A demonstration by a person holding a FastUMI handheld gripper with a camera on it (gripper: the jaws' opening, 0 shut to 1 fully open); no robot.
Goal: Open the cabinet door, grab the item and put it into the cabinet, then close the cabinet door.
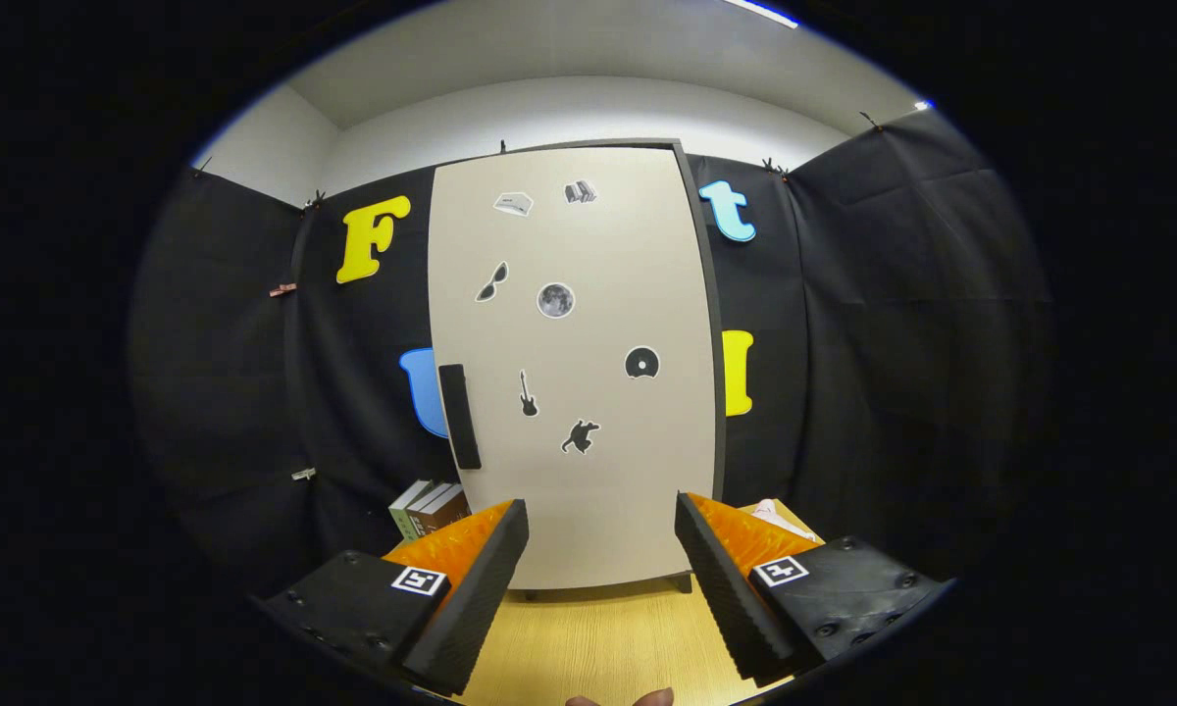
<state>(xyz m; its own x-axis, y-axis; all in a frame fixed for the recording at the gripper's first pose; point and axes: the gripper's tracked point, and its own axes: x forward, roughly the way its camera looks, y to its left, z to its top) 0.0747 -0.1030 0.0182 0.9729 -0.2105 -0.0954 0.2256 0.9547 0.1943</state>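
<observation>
Cabinet door (588, 373) shut, dead ahead beyond my gripper (600, 588), fingers spread wide, holding nothing. Handle (459, 416) on door's left edge, long axis vertical. Fits either before opening or after closing, tbh.

1 cabinet (588, 510) (7 stickers), 3 books (430, 508)

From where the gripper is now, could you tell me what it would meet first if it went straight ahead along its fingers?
Most likely the closed cabinet door, on its lower part. The gripper is open and holds nothing, with bare table ahead. The black handle lies off to the left. Depth is hard to judge.
</observation>
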